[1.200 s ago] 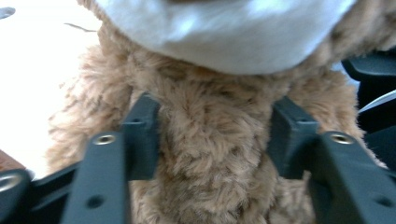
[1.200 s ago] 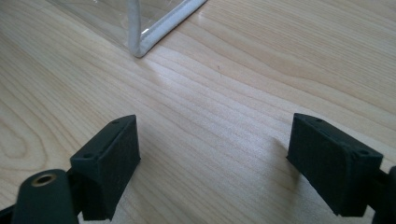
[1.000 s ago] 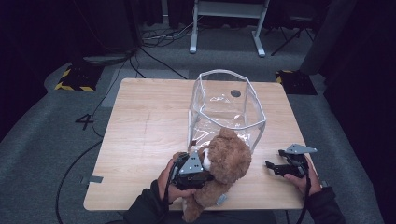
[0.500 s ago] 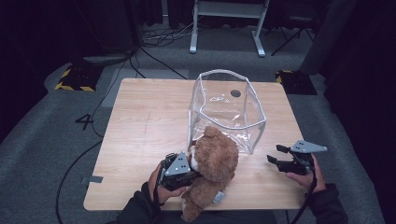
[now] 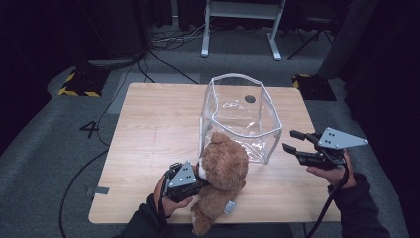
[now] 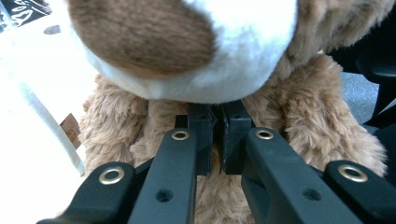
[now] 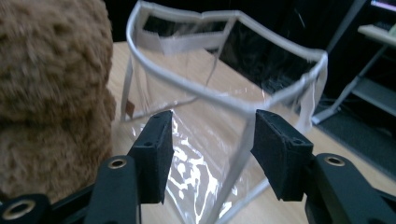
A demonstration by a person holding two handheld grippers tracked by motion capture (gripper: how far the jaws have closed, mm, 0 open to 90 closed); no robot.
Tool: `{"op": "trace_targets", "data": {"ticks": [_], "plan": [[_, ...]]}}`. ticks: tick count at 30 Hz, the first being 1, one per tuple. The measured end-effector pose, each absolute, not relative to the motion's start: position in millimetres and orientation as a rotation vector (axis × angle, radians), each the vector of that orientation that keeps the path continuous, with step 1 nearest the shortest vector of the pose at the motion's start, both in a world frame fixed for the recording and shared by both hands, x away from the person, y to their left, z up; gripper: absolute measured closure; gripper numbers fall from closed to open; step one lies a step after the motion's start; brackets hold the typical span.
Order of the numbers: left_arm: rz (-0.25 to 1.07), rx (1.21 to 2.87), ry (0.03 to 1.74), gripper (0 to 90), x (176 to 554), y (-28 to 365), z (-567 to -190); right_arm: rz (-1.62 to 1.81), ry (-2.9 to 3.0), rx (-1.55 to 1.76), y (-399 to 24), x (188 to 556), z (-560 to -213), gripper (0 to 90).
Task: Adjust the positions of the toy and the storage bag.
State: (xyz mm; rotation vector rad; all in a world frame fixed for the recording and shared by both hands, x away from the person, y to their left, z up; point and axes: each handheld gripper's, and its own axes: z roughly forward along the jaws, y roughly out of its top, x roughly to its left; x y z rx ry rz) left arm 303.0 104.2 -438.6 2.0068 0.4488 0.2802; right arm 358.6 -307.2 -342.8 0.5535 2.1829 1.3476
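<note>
A brown bear [image 5: 224,171] sits upright on the desk [image 5: 148,134], at the near corner of a clear bag [image 5: 241,116] and touching or nearly touching its wall. The bag stands open-topped near the middle of the desk, white piping along its rim and edges.

The left gripper [image 5: 184,179] lies against the bear's left flank, on the side away from the bag's right end, held by a hand [image 5: 168,196] that comes up from the near edge of the desk. In the left gripper view its fingers [image 6: 201,140] have just closed and are pressed almost together just under the bear's white muzzle, pinching fur at the neck or chest; how much plush is caught between them is hard to judge from so close. A small tan tag shows at the bear's side, toward the bag.

The right gripper [image 5: 297,143] hangs in the air off the bag's right near corner, clear of the bear, its grey plate uppermost and the hand [image 5: 329,171] below it. Its fingers [image 7: 154,149] have just been closing and now stand partly spread with nothing between them. In the right gripper view they frame the bag's near vertical edge, which lies beyond them and apart from them, with the bear at the left of that edge.
</note>
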Motion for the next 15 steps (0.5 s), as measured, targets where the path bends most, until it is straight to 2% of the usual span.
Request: {"op": "trace_targets", "data": {"ticks": [9,15], "plan": [[0.317,2.002,0.492,86.2,302.8,123.3,-438.7,1.324,2.243,0.437,-263.7,378.9,-314.1,48.0],[0.349,1.995,0.537,86.2,305.5,140.8,-439.5,1.307,2.315,0.387,-233.2,396.6,-313.2,46.6]]}}
